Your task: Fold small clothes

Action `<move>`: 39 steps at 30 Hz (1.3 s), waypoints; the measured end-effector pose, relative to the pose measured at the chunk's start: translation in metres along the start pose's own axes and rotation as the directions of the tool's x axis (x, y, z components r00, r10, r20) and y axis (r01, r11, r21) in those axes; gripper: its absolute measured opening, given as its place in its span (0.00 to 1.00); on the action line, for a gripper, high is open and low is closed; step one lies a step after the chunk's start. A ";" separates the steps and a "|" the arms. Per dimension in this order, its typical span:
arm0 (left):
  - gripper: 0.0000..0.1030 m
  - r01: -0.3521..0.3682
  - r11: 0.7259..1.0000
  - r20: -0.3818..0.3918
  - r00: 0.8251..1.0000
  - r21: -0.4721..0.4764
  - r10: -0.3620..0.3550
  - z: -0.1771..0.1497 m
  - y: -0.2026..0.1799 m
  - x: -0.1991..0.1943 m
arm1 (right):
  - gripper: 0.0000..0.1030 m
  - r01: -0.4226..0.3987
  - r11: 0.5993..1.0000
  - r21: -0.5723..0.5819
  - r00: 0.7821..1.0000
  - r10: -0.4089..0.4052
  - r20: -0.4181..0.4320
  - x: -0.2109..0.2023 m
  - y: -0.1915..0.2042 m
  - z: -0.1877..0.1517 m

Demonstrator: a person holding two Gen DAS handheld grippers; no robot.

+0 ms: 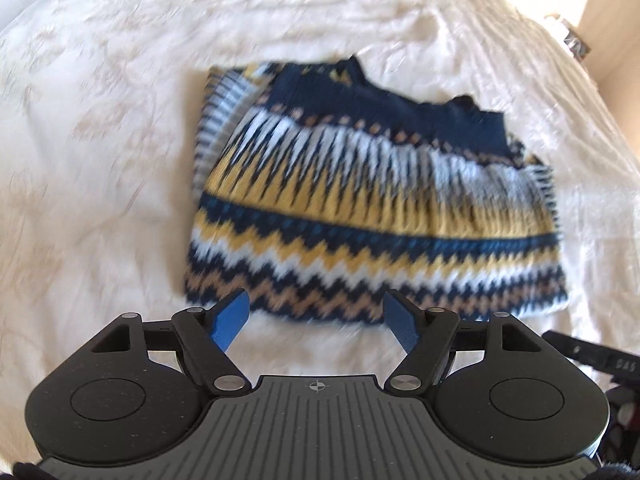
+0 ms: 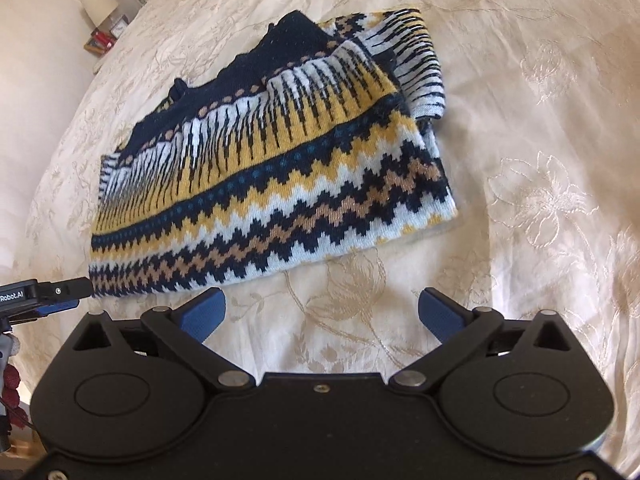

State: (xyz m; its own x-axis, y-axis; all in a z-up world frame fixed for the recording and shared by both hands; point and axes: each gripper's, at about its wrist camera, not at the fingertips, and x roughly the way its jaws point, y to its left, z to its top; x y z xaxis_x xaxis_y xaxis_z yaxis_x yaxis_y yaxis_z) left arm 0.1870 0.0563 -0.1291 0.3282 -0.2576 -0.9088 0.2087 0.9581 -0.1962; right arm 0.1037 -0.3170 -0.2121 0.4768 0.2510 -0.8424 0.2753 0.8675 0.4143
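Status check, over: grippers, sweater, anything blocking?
Left gripper open, empty. Right gripper open, empty. Sweater folded on bedspread. Nothing blocking.

Folded zigzag-knit sweater (navy, yellow), on bedspread

Work surface: a bed covered by a cream bedspread with embroidered floral motifs, creased throughout, extending ahead of and to both sides of each gripper. Far ahead and left of the right gripper: a pale wall, a bedside lamp with cream shade, and stacked books. Strong daylight falls from ahead-right of the left gripper.
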 end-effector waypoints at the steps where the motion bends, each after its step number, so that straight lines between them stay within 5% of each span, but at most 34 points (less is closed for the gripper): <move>1: 0.70 0.006 1.000 0.007 1.000 0.002 -0.006 0.007 -0.005 0.003 | 1.00 -0.008 1.000 0.011 1.000 0.008 0.003 0.000 -0.002 0.003; 13: 0.70 -0.010 0.998 0.001 1.000 0.060 0.009 0.053 -0.043 0.060 | 1.00 -0.068 0.997 0.019 0.996 0.067 0.062 -0.005 -0.023 0.053; 20: 0.71 -0.080 0.991 -0.028 0.996 0.106 0.083 0.076 -0.052 0.107 | 1.00 -0.081 0.997 -0.010 0.995 0.082 0.059 0.008 -0.037 0.089; 28: 0.96 -0.109 0.984 -0.066 0.991 0.142 0.119 0.087 -0.056 0.140 | 1.00 -0.134 0.991 -0.018 0.991 0.133 -0.022 0.046 -0.054 0.121; 33: 1.00 -0.116 0.982 -0.069 0.990 0.147 0.127 0.087 -0.057 0.148 | 1.00 -0.221 0.975 0.035 0.973 0.223 -0.061 0.072 -0.065 0.128; 39: 1.00 -0.118 0.982 -0.054 0.990 0.145 0.127 0.082 -0.056 0.148 | 1.00 -0.356 0.923 0.147 0.933 0.360 -0.004 0.081 -0.082 0.134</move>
State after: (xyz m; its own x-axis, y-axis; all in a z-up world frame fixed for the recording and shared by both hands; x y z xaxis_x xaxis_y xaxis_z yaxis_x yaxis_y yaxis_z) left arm 0.3000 -0.0461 -0.2227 0.3016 -0.1270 -0.9449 0.3003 0.9533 -0.0323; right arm 0.2314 -0.4249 -0.2684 0.5408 0.5482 -0.6380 0.2071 0.6483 0.7327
